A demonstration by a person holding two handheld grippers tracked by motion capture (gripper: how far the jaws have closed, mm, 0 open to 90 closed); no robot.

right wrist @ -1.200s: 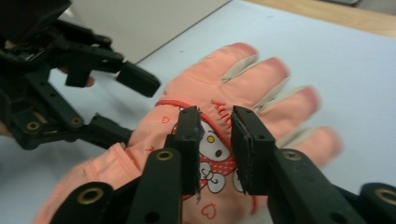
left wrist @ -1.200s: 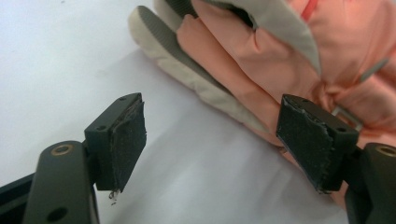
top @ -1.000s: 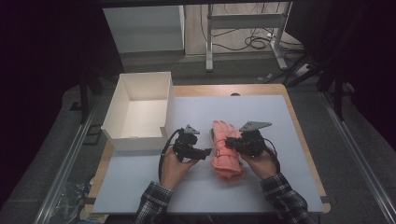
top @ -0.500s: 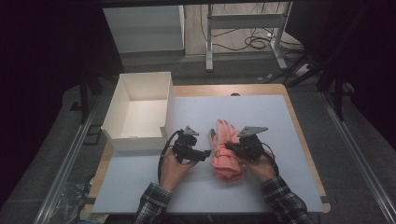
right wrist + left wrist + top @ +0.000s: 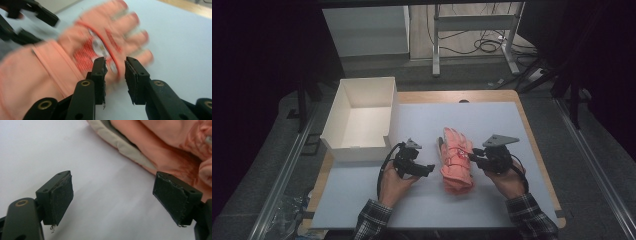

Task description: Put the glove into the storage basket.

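White matting [image 5: 492, 120] covers most of the wooden table [image 5: 452, 96], which fills the middle of the high view. Dark floor surrounds it. At the top of that frame stand the metal legs of a stand [image 5: 472, 35], with loose cables [image 5: 482, 47] on the floor between them, and a pale panel [image 5: 367, 30] sits at upper left.

Left of centre, an open white box [image 5: 362, 120] rests on the table's left part, its near wall just above my left gripper [image 5: 428, 169].

My glove [image 5: 456, 160], salmon-pink, lies flat at the centre of the mat, fingers toward the top of the frame and cuff toward me. It sits between my two grippers, and nothing lies over it.

My left gripper is just left of the cuff. Its jaws stand wide apart and have just been opening, with bare mat between them; in the left gripper view the glove [image 5: 160, 147] fills the upper right, behind the right-hand pad.

My right gripper [image 5: 473, 157] is at the glove's right edge. Its jaws have just been opening and stand a little apart, nothing pinched; in the right gripper view the blurred glove [image 5: 82, 50] lies just beyond them.
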